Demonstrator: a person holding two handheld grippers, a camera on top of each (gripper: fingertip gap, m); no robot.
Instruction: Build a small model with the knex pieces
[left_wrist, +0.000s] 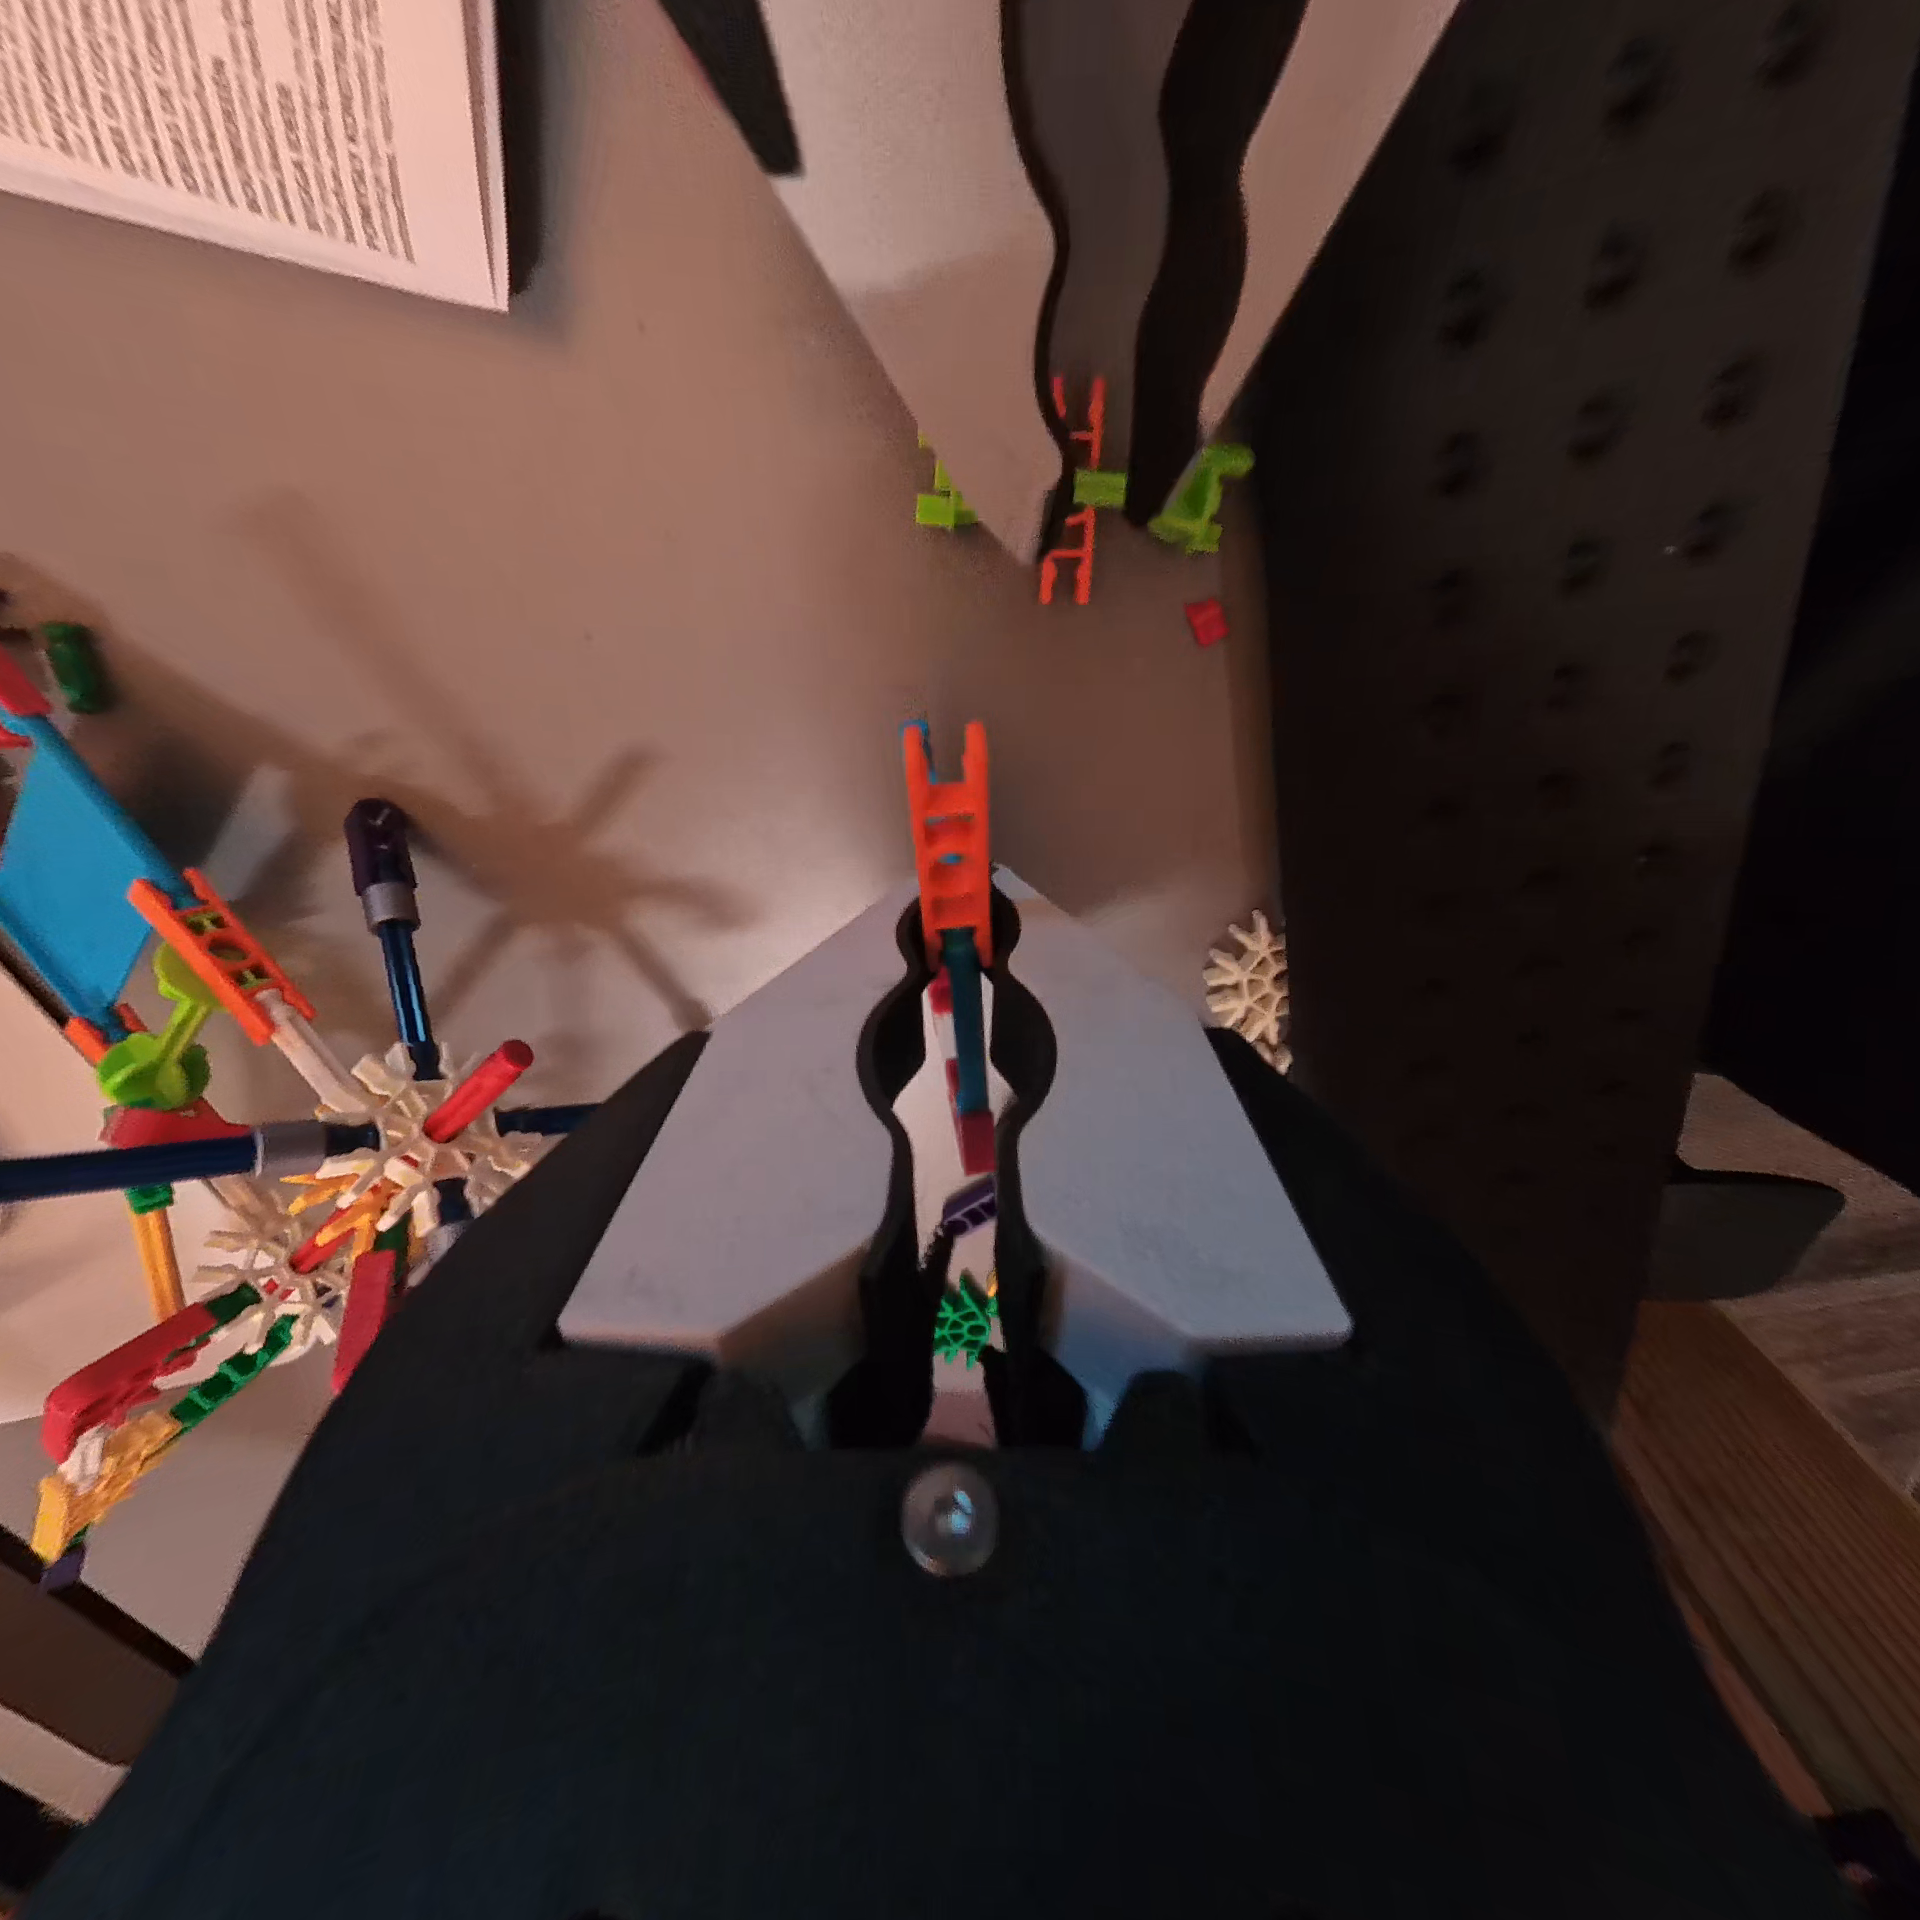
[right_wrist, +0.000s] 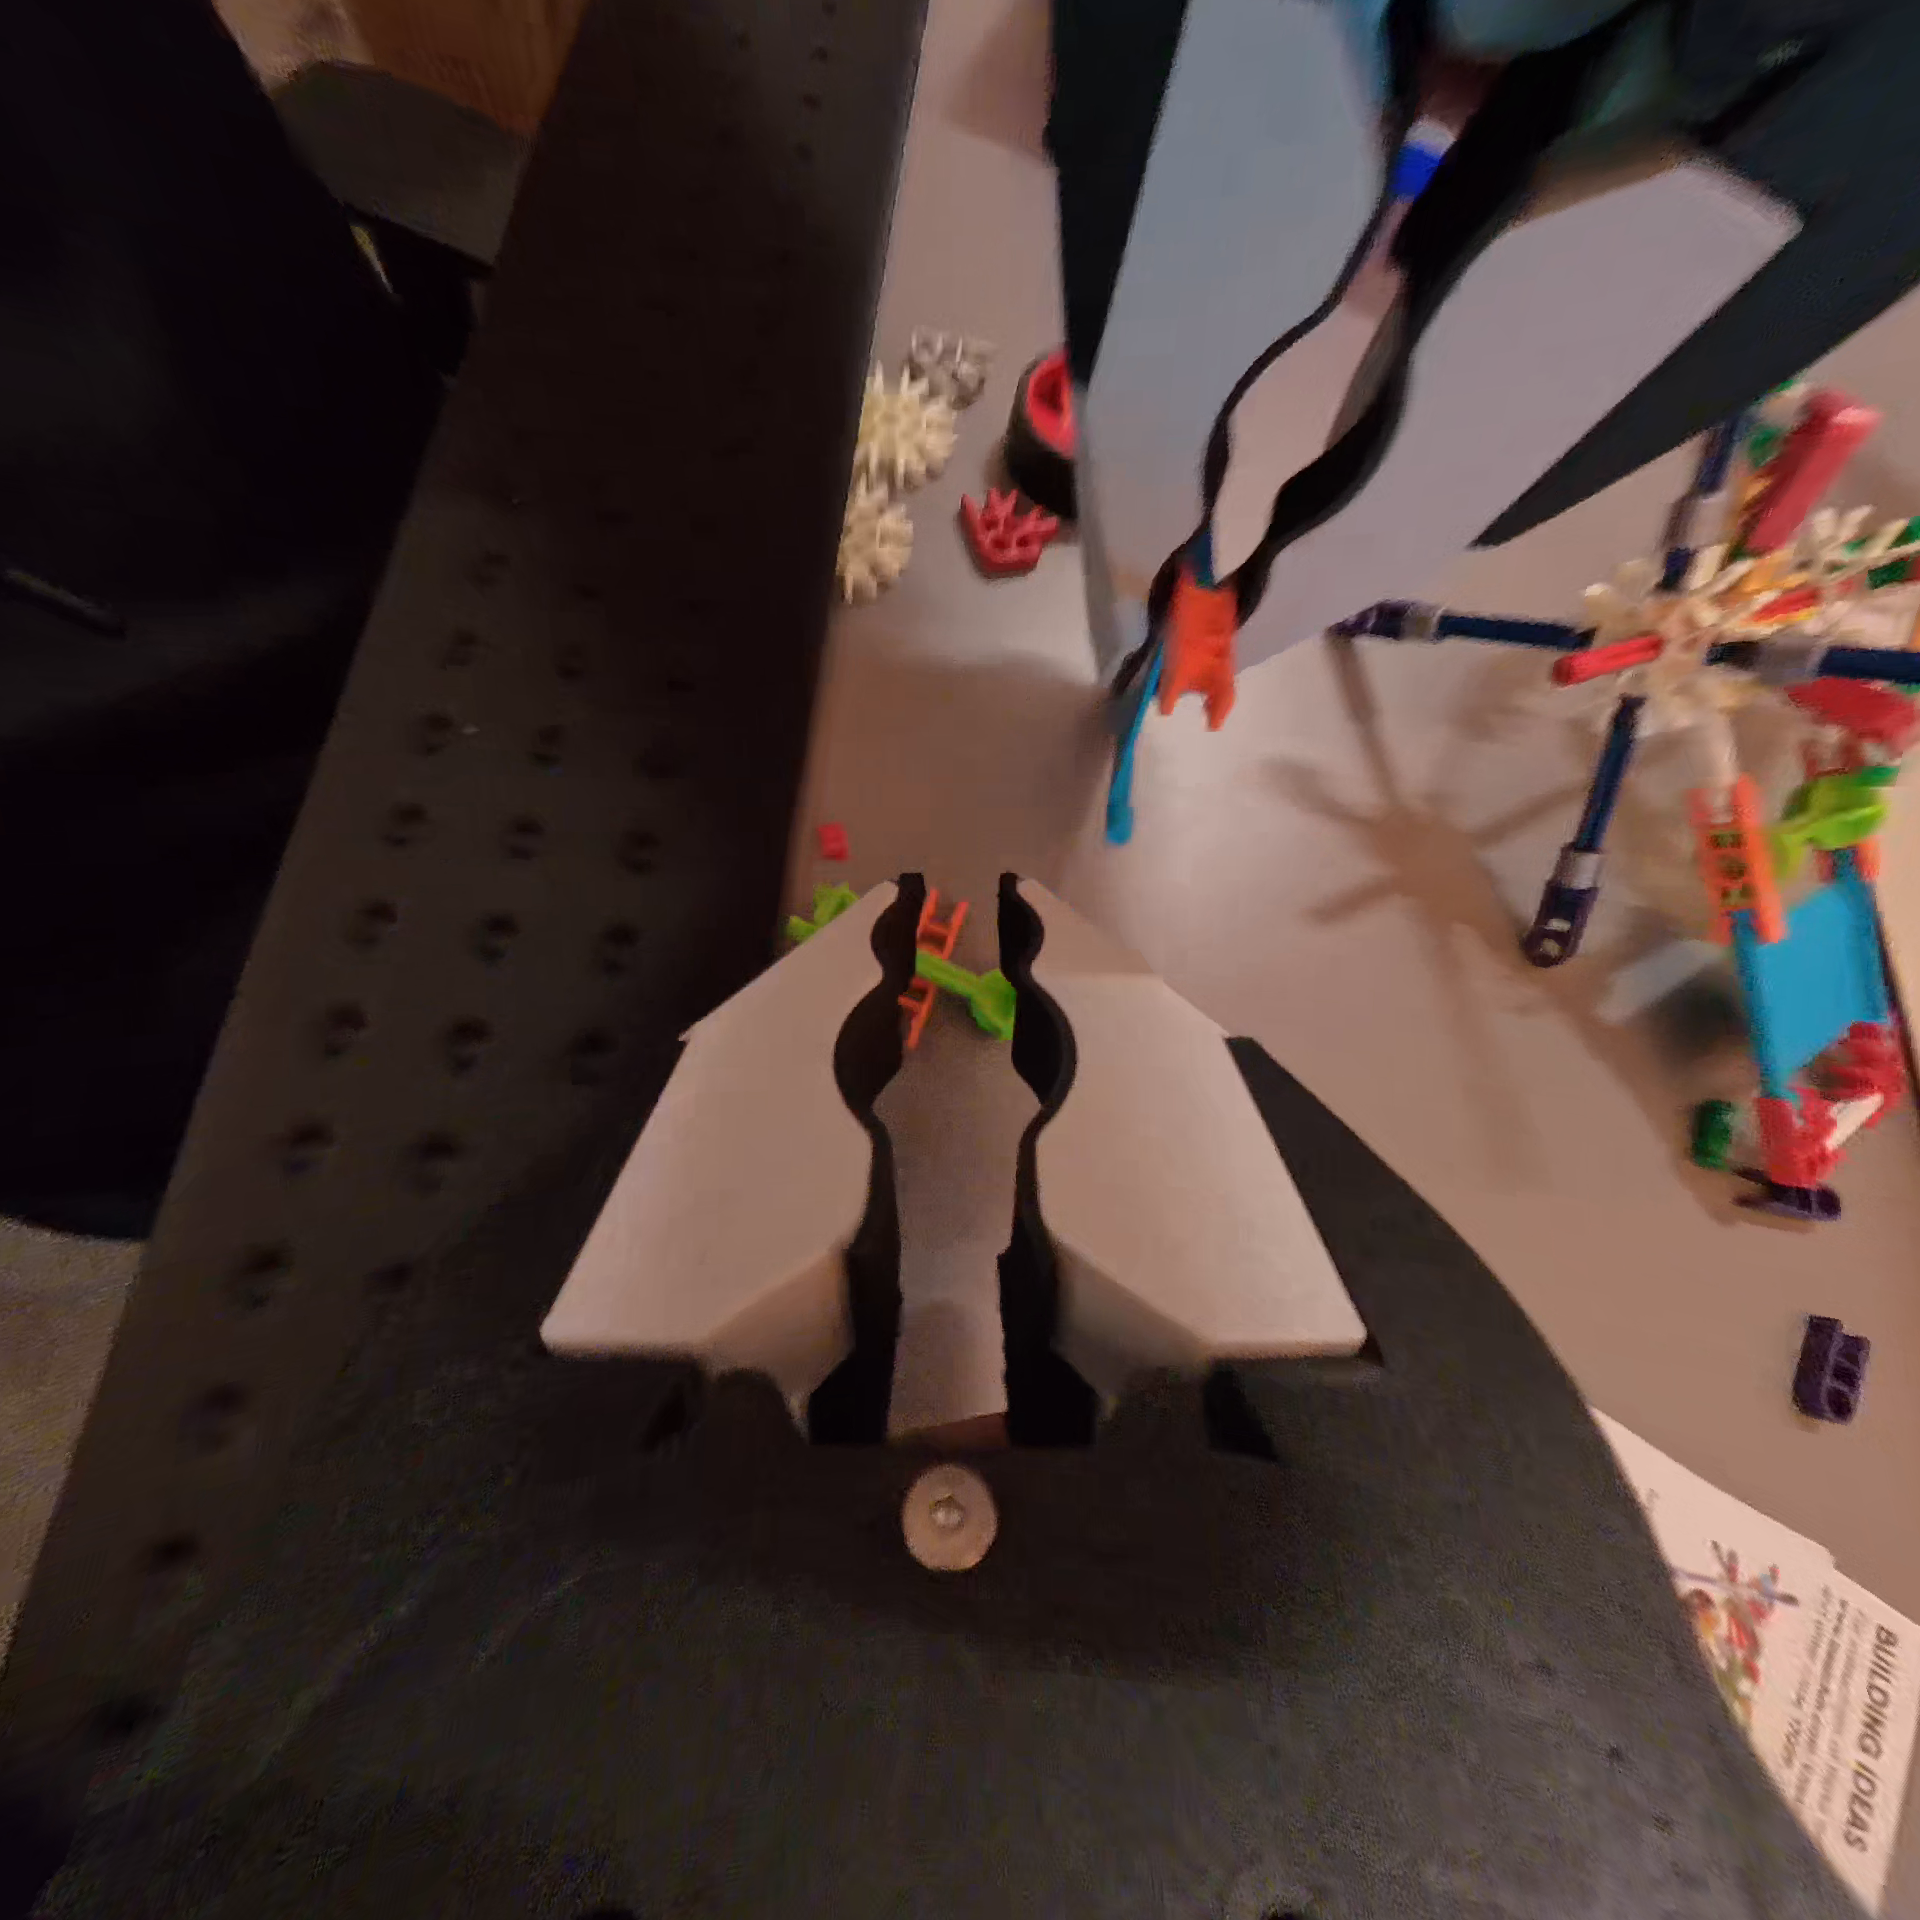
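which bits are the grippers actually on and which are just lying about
In or at the grippers:
- left gripper shut on orange connector with blue rod
- right gripper, open, over orange-and-green piece

Lying about:
- wheel model
- white snowflake connectors
- purple connector
- booklet

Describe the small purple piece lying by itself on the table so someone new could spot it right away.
Start at the big multicoloured toy model on the grey table, then move toward the printed leaflet at the table's near edge. The purple connector lies alone between them, a short dark block with small holes, touching nothing.
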